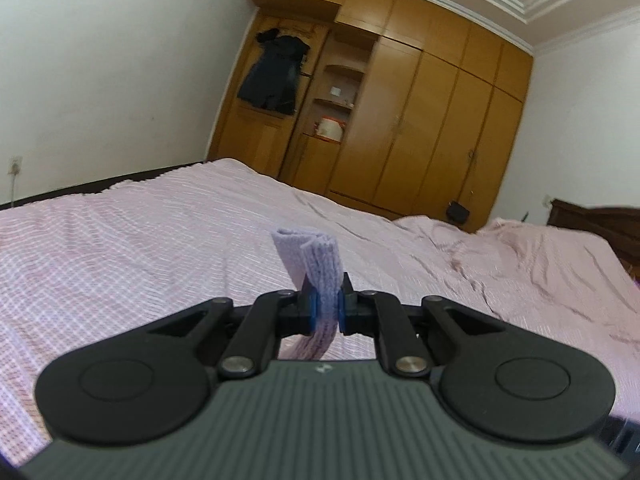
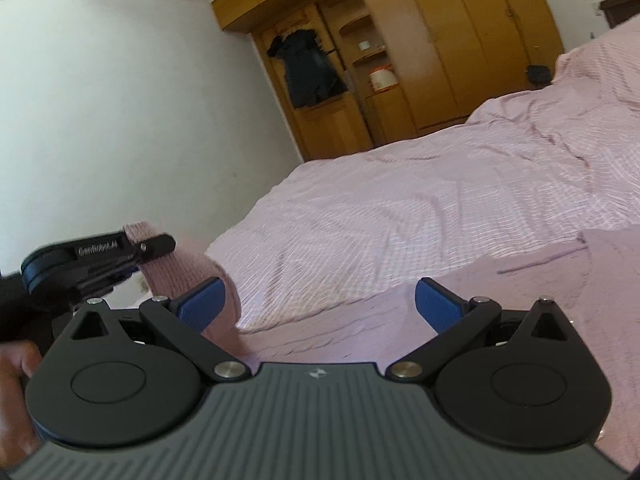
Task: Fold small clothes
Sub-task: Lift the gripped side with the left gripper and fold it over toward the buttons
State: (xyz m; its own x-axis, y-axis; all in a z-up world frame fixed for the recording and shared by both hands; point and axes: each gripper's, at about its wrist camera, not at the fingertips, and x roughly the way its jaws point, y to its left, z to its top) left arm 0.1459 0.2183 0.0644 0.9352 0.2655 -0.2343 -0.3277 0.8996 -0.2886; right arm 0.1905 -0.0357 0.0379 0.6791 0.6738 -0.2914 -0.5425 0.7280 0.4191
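A bed [image 1: 160, 240] covered with a pale pink checked spread fills the lower half of both views; its cloth lies creased toward the far end, where a dark wooden headboard [image 1: 600, 220] shows at the right edge of the left wrist view. Behind the bed stands a tall honey-coloured wardrobe [image 1: 440, 112] that spans the back wall, with an open shelf bay near its left end. A dark garment [image 1: 276, 74] hangs on the wardrobe front beside that bay, and a white container with an orange lid [image 1: 331, 128] sits on a lower shelf.

The task item is a small lilac knitted garment [image 1: 320, 268]. In the left wrist view, the left gripper [image 1: 327, 307] is clamped on it: the blue pads press the knit from both sides, a folded end stands up above the fingers and the rest hangs below them, clear of the bedspread. In the right wrist view, the same garment [image 2: 188, 276] drapes down from the left gripper [image 2: 152, 250], seen at the left edge, and spreads across the foreground as a ribbed pinkish-lilac sheet beneath the right gripper [image 2: 320, 304].

The right gripper stands wide, its two blue-padded fingers [image 2: 202, 304] far apart with nothing between them; the knit lies just under and beyond them. Whether the pads touch the cloth cannot be told.
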